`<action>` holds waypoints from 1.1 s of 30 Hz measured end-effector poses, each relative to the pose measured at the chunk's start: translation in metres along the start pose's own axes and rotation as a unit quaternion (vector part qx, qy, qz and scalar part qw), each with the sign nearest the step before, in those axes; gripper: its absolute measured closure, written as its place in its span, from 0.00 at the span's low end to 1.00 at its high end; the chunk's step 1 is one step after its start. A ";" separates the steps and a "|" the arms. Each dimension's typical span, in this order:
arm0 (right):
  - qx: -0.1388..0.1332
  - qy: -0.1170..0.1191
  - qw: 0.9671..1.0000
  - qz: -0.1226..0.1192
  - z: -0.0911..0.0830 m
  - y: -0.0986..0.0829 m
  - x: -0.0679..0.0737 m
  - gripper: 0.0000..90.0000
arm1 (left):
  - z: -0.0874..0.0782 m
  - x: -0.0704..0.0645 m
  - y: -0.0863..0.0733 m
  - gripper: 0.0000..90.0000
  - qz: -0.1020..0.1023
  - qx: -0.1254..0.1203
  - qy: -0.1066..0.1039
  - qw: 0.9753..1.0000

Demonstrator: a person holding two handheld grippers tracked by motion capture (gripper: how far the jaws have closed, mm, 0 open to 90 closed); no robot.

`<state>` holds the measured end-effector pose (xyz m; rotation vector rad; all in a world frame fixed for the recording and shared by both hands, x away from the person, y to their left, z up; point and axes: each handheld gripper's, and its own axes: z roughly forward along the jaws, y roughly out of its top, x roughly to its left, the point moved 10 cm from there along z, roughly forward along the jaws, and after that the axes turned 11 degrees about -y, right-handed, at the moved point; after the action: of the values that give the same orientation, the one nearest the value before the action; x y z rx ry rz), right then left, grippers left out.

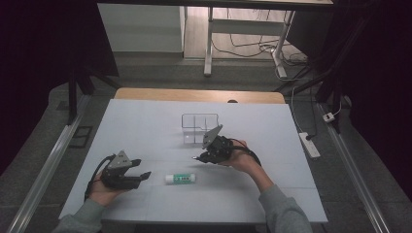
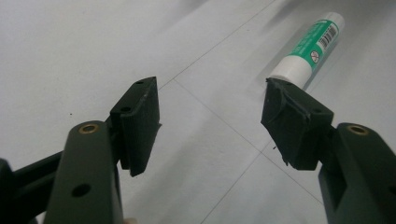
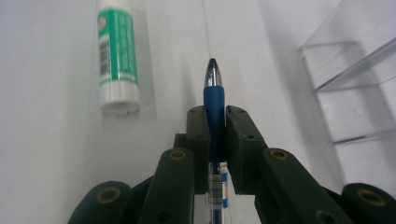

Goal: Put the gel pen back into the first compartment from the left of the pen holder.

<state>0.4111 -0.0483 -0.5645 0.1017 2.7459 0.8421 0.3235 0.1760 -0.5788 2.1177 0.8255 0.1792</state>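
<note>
place: you work in a lab-style recording bay | signs: white-covered desk (image 1: pixel 145 126), dark curtains (image 1: pixel 43 53) at both sides, floor cables (image 1: pixel 252 48), power strip (image 1: pixel 309 144), bare frame table (image 1: pixel 243 24) behind you

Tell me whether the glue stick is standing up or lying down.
Lying down. The glue stick rests on its side on the white table, beyond the open left gripper.
</note>
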 end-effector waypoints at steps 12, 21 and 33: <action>-0.063 -0.027 0.997 0.048 -0.028 0.014 -0.011 0.88 | 0.001 0.000 0.003 0.41 -0.002 -0.004 -0.002 1.000; -0.100 -0.040 0.991 0.082 -0.041 0.021 -0.019 0.88 | 0.001 0.000 0.004 0.41 -0.001 -0.006 -0.002 1.000; -0.129 -0.063 0.983 0.115 -0.053 0.024 -0.030 0.88 | 0.000 -0.001 0.005 0.41 0.002 -0.006 -0.001 1.000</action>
<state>0.4256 -0.0614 -0.5017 0.4123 2.5138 1.1996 0.3249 0.1728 -0.5752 2.1077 0.8162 0.1834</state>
